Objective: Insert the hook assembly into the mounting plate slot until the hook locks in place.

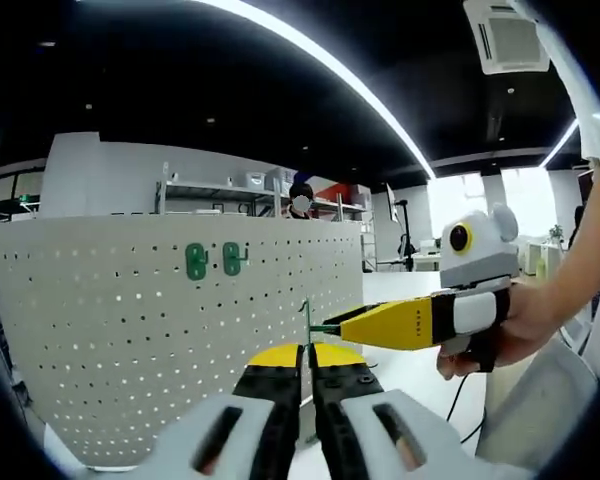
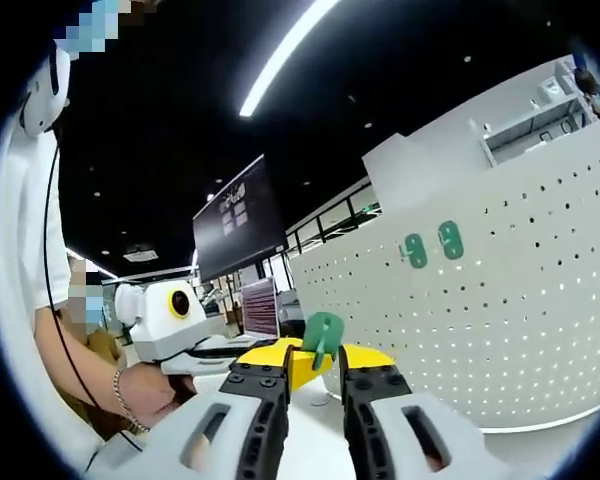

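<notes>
Pinching green hook (image 2: 323, 337) edge-on, both grippers (lower end hidden).

An open-plan office or lab: a white pegboard (image 1: 170, 340) stands on a white table (image 1: 410, 375) beneath a black ceiling with strip lights (image 1: 320, 60) and an air-conditioning vent (image 1: 507, 38). Shelves (image 1: 250, 195) line the back, and a large dark screen (image 2: 238, 220) hangs beyond what looks like a laptop (image 2: 260, 307).
</notes>
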`<state>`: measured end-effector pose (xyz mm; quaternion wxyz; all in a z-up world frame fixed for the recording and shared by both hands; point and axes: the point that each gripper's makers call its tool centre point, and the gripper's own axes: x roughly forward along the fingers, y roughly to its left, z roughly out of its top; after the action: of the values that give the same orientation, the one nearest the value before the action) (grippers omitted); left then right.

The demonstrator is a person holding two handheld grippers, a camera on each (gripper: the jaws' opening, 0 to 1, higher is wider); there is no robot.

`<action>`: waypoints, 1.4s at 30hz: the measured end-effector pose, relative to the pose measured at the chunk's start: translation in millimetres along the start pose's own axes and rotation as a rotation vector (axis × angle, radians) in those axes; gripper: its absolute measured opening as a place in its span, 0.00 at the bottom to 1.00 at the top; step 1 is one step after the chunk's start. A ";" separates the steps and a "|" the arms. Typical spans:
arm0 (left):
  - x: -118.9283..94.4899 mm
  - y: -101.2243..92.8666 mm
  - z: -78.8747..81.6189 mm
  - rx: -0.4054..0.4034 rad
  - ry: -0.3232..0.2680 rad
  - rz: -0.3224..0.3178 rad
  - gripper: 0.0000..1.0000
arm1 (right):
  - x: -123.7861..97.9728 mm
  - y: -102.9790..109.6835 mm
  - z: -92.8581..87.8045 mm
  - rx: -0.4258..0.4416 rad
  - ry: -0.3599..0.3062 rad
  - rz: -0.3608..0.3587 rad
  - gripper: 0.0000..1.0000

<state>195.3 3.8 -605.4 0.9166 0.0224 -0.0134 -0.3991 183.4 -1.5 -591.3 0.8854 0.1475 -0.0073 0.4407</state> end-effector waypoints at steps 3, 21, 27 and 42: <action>0.4 -1.3 -0.3 0.002 0.000 -0.002 0.02 | 1.8 2.7 -0.7 -0.009 0.004 0.003 0.14; -1.0 -4.4 0.4 0.002 -0.001 0.011 0.02 | 4.2 -2.3 -0.3 0.008 -0.006 -0.045 0.03; -1.7 -3.9 -0.6 -0.013 -0.001 0.028 0.02 | 4.8 -2.7 -1.1 0.030 -0.004 -0.057 0.02; -0.9 -4.6 -2.7 -0.030 0.002 0.028 0.03 | 3.3 -4.0 -3.4 0.066 0.008 -0.060 0.01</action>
<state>191.5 1.5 -608.3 0.9223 0.0087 -0.0068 -0.3862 188.1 -0.3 -595.0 0.8930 0.1751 0.0155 0.4144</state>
